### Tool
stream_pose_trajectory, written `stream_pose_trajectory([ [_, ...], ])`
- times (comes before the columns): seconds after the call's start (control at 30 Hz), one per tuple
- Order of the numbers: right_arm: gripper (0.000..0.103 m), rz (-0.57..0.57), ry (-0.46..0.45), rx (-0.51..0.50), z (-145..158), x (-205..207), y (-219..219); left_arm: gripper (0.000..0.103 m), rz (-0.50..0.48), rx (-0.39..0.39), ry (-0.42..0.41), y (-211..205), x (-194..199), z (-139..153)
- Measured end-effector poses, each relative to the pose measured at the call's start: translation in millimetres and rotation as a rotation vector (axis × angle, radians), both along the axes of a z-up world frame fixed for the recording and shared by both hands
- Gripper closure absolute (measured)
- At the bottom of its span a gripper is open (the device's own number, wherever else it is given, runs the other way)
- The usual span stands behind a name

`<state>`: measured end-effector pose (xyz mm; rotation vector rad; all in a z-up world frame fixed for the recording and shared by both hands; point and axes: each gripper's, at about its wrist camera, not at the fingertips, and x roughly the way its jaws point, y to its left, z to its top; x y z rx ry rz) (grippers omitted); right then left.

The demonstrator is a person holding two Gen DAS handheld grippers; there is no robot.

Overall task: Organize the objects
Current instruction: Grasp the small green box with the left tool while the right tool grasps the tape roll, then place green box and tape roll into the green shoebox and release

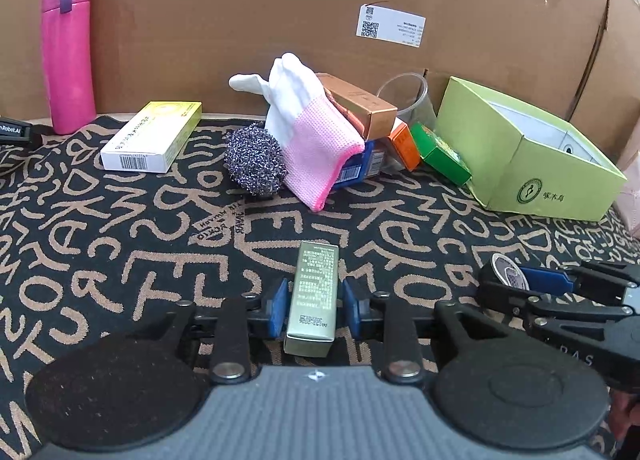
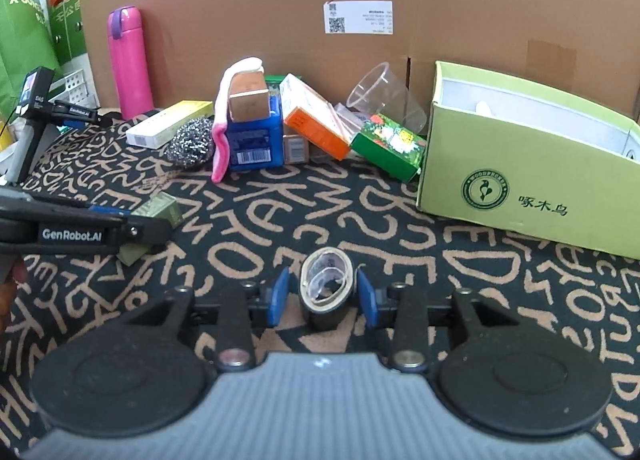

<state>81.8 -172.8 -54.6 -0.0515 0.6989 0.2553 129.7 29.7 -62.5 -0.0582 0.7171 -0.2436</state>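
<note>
L gripper (image 1: 313, 302): jaws part-open, blue pads either side of a slim gold-green box (image 1: 314, 292) lying lengthwise on the patterned tabletop (image 1: 120, 244). Small gaps show beside the box, so can't tell if the pads actually touch it.

R gripper (image 2: 322, 296): jaws part-open around a black tape roll (image 2: 326, 290) w/ tan inner core, standing on edge. Left pad apart from the roll; right pad close, contact unclear. In the left wrist view the same roll (image 1: 506, 270) sits at 3 o'clock.

Rest of the clutter, from the left wrist view:
- Pink flask (image 1: 67, 52), upright, 10 o'clock, against the cardboard wall (image 1: 280, 0).
- White/yellow carton (image 1: 154, 136), flat, 11 o'clock.
- Steel scourer (image 1: 254, 160), 12 o'clock, touching a pink-white glove (image 1: 308, 128) draped over a box pile.
- Pile: copper box (image 1: 362, 106) on top, blue box (image 1: 360, 166) below, orange box (image 1: 404, 144) tilted beside it.
- Clear cup (image 1: 408, 96), tipped, behind the pile.
- Green floral box (image 1: 440, 152), leaning by the lime open box (image 1: 552, 180) at 2 o'clock.

Right wrist view: lime box sits at 2 o'clock, pile at 12, L gripper w/ its gold-green box at 9.
</note>
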Motion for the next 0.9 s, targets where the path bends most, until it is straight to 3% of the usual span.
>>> stream_pose_trajectory([
  [0.1, 0.074, 0.005, -0.005, -0.004, -0.7, -2.3, -0.1, 0.079, 0.005, 0.019, 0.001, -2.3, -1.0, 0.9],
  [0.4, 0.074, 0.007, -0.047, 0.063, 14.4, -19.3, -21.6, 0.080, -0.062, 0.000, -0.030, -27.9, -11.4, 22.5],
  [0.73, 0.074, -0.086, -0.205, 0.037, 68.0, -37.3, -84.6, 0.080, -0.269, -0.072, -0.131, -113.2, 0.5, 74.5],
  [0.9, 0.074, -0.174, -0.273, 0.004, 91.2, -26.7, -120.4, 0.080, -0.319, -0.094, -0.181, -163.6, 22.6, 97.8],
])
